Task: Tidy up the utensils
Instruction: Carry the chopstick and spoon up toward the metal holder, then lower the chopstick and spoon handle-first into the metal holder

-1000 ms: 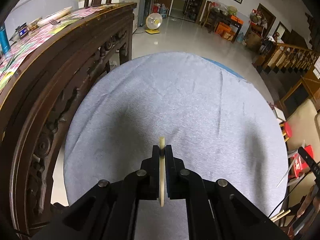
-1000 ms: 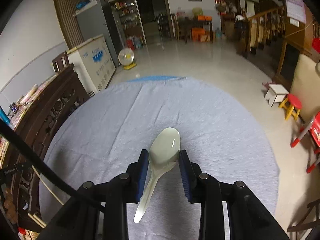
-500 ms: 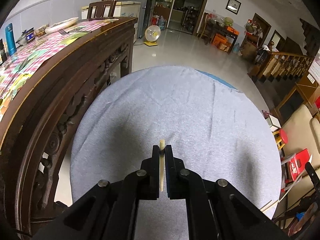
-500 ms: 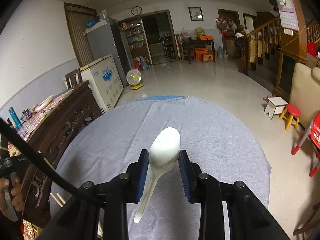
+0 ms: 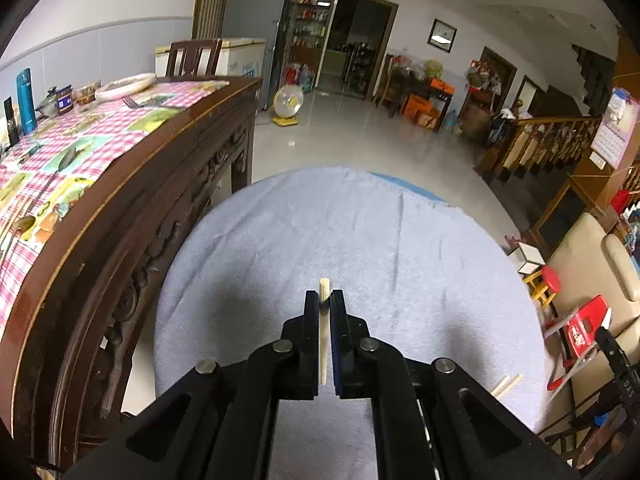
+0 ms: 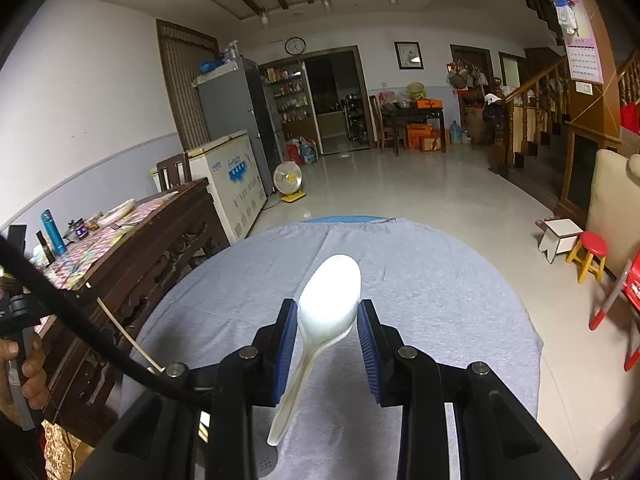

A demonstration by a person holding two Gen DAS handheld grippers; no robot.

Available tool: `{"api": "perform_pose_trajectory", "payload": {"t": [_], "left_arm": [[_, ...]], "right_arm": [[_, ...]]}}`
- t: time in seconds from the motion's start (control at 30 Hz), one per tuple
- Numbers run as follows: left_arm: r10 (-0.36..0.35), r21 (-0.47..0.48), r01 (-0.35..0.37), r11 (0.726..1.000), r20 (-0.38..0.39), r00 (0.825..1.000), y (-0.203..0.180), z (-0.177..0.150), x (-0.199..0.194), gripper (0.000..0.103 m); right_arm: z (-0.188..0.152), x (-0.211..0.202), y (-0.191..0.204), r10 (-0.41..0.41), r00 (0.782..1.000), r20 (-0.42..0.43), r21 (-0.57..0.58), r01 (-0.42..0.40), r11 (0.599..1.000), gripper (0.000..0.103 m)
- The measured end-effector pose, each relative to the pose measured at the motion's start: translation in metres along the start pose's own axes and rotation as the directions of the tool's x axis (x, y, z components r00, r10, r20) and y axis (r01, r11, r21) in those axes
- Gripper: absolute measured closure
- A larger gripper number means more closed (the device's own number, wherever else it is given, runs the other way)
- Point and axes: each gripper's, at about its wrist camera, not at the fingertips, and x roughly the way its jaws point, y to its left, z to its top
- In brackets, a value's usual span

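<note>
My left gripper (image 5: 324, 300) is shut on a pale wooden chopstick (image 5: 323, 328) that stands upright between its pads, held above the round table with the grey cloth (image 5: 360, 240). My right gripper (image 6: 327, 312) is shut on a white plastic soup spoon (image 6: 328, 296), pads against the sides of the bowl, handle hanging down toward the camera. It is also raised over the grey cloth (image 6: 420, 292). In the right wrist view a chopstick (image 6: 128, 336) shows at the left, near a hand (image 6: 28, 364). Two chopstick tips (image 5: 507, 384) poke out at the cloth's right edge.
A carved dark wooden table (image 5: 132, 184) with a pink checked cloth, a blue flask (image 5: 25, 100) and dishes stands close on the left. A black cable (image 6: 80, 332) crosses the right wrist view. Red stools (image 6: 592, 256), a beige sofa and a small floor fan (image 5: 287, 104) lie beyond.
Both grippers have risen and tilted up, so more of the room and less of the cloth shows. Each keeps its grip: chopstick on the left, spoon on the right.
</note>
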Motion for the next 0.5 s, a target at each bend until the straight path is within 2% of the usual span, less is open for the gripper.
{"api": "perform_pose_trajectory", "payload": {"t": [0.17,0.5], "left_arm": [[-0.027,0.037,0.025,0.999,0.045,0.999,-0.010,-0.001,-0.029,0.098],[-0.128,0.086,0.120,0.989,0.096,0.987,-0.030,-0.011,-0.083,0.098]], "right_arm": [[-0.003,-0.013,0.010,0.025,1.000,0.018,-0.009,-0.025,1.000,0.070],[-0.010,-0.030,0.041,0.071,0.997,0.042,-0.061,-0.068,0.996,0.070]]}}
